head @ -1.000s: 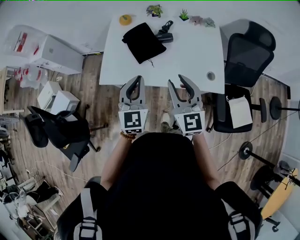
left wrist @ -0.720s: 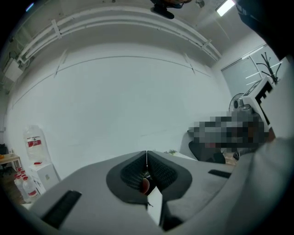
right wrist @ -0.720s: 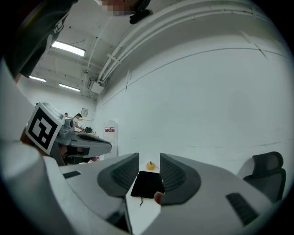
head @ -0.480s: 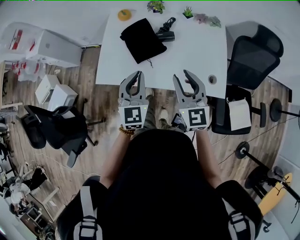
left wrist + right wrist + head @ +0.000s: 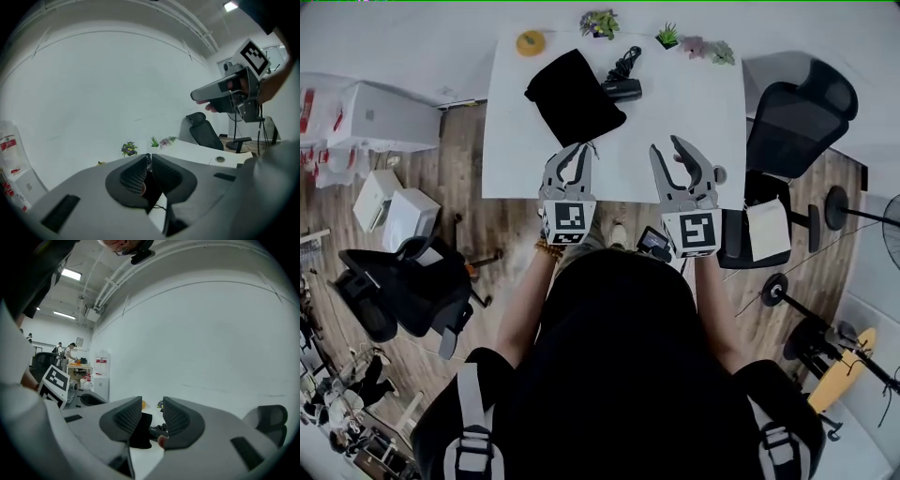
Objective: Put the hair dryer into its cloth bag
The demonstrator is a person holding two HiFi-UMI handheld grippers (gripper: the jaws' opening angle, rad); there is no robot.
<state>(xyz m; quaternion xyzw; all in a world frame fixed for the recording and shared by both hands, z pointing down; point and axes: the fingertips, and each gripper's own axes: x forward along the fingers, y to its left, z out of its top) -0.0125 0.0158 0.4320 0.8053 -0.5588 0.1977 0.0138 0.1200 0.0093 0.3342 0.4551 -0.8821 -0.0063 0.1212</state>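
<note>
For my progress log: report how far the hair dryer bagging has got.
Done: nothing; the hair dryer lies on the table beside the cloth bag, not in it. In hand: nothing; the left gripper shut, the right gripper open, both empty near the table's front edge. To do: everything, pickup and bagging.

the head view looks steeply down from above the person, with the left gripper [image 5: 578, 152] and right gripper [image 5: 667, 148] close below it and the white table [image 5: 694, 103] just ahead. each gripper view sits low behind its own jaws and faces almost level across the table toward the white wall [image 5: 117, 84]. the left gripper view also catches the right gripper at its upper right. all three views share the table, the black cloth bag [image 5: 572, 94] and the office chair [image 5: 792, 117].
</note>
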